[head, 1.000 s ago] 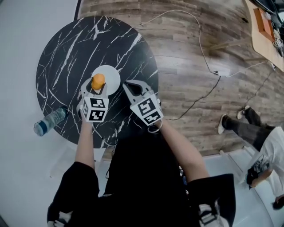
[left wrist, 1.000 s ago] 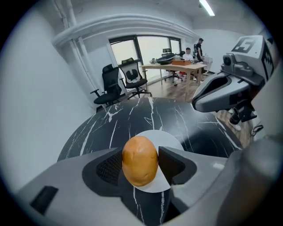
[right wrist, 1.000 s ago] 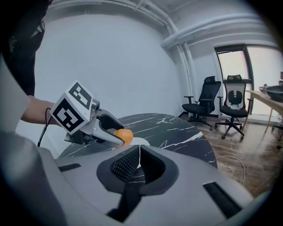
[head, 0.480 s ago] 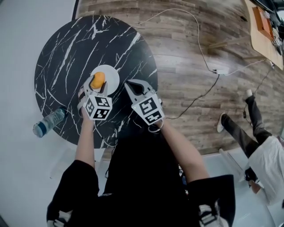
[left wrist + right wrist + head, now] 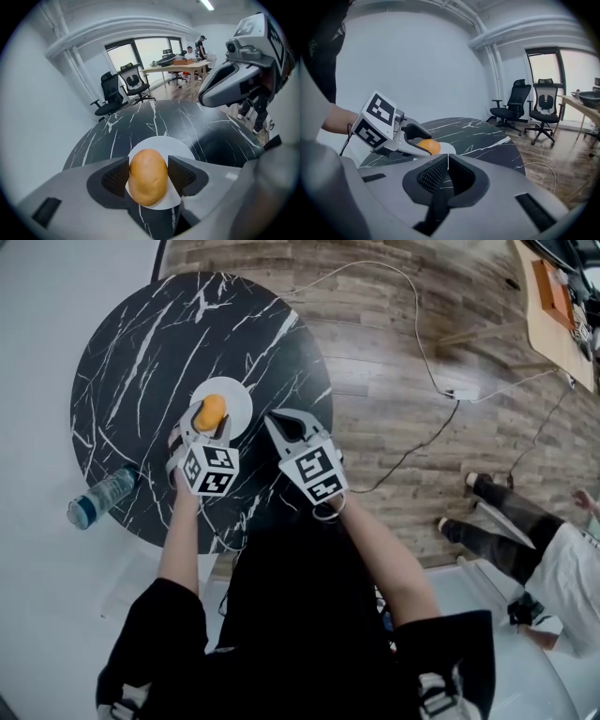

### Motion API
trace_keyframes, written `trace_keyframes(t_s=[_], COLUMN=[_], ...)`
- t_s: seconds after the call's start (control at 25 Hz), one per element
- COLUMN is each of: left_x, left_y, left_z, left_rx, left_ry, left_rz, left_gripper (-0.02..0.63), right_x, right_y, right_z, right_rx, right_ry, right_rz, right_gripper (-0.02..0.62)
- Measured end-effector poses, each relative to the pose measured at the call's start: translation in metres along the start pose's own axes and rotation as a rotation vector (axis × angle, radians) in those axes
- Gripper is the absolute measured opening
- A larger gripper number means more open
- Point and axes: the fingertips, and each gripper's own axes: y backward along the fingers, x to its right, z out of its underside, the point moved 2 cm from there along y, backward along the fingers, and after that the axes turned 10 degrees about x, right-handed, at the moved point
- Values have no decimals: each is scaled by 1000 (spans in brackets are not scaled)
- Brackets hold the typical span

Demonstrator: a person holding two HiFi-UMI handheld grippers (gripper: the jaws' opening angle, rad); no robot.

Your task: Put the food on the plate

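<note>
An orange-brown bun-like piece of food [image 5: 209, 412] [image 5: 147, 176] sits between the pads of my left gripper [image 5: 208, 420] [image 5: 148, 174], which is shut on it. It hangs just over the near-left part of a small white plate [image 5: 236, 395] [image 5: 161, 143] on the round black marble table [image 5: 141, 343]. My right gripper [image 5: 281, 418] [image 5: 447, 160] is over the table to the right of the plate, jaws shut and empty. In the right gripper view, the food [image 5: 429, 146] shows beside the plate [image 5: 446, 149].
A plastic water bottle [image 5: 98, 498] lies at the table's near-left edge. A white cable [image 5: 422, 334] runs across the wooden floor to the right. A person [image 5: 553, 549] is on the floor at far right. Office chairs [image 5: 122, 89] and a desk [image 5: 176, 68] stand beyond the table.
The left gripper has rolled slightly, still holding the food over the plate. The right gripper has stayed still. The person at far right has shifted.
</note>
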Motion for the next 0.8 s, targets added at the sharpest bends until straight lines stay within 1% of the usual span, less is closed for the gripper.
trace_keyframes(t_s=[0.2, 0.36, 0.56, 0.8], left_x=[5, 11, 16, 23], left_y=[2, 3, 14, 34], left_z=[-2, -1, -4, -11], left_rx=[24, 18, 14, 10], left_ry=[24, 32, 76, 168], left_rz=[11, 12, -10, -71], left_gripper=[255, 256, 258, 258], right_x=[-2, -3, -6, -11], right_y=[1, 5, 12, 24], right_z=[-1, -3, -10, -18], right_rx=[1, 7, 13, 29], right_ry=[11, 14, 32, 61], right_rz=[5, 7, -25, -97], right_gripper=[0, 0, 0, 0])
